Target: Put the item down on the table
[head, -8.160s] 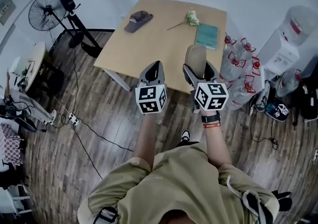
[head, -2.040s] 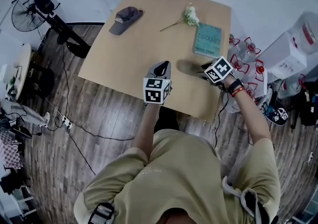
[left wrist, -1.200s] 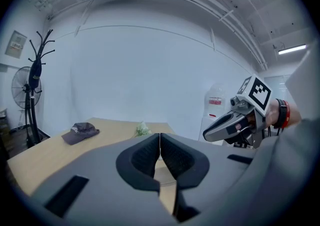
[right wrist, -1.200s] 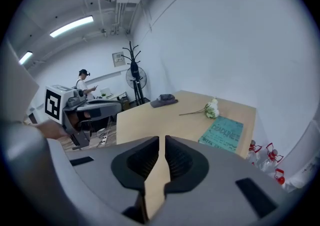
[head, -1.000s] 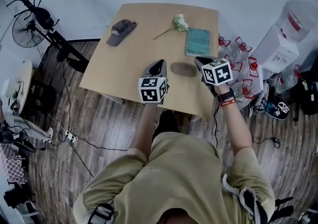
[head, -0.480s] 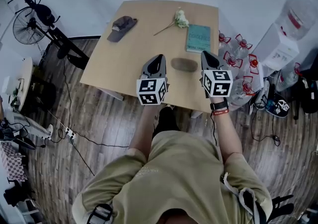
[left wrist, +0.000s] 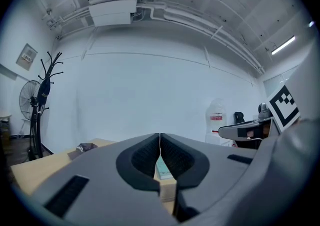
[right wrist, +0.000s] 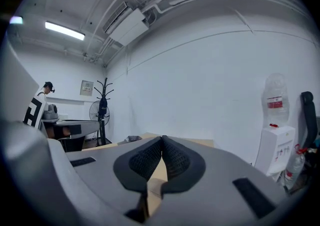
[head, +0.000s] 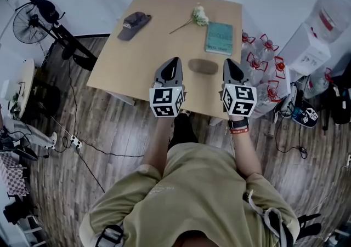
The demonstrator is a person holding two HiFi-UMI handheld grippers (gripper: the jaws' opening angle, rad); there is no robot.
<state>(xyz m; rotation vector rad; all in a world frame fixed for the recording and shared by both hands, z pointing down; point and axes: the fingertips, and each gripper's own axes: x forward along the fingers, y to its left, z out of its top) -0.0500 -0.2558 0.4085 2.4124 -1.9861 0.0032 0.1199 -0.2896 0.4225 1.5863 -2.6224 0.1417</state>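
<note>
The item, a brown oval case point(head: 203, 66), lies flat on the wooden table point(head: 142, 54) near its front edge. It sits between my two grippers, and neither touches it. My left gripper point(head: 174, 63) hovers over the front edge to the case's left, with its jaws pressed together and empty point(left wrist: 159, 142). To the case's right, my right gripper point(head: 227, 64) is held level with the left one. Its jaws are also closed on nothing point(right wrist: 162, 142).
A dark cap point(head: 134, 23), a white flower point(head: 197, 16) and a teal book point(head: 219, 38) lie farther back on the table. Water bottles point(head: 263, 59) and a water dispenser point(head: 318, 38) stand on the right. A fan point(head: 33, 16) and cables occupy the floor on the left.
The right gripper carried the case to the table, left it there, pulled back toward me and closed its jaws. The left gripper has barely moved.
</note>
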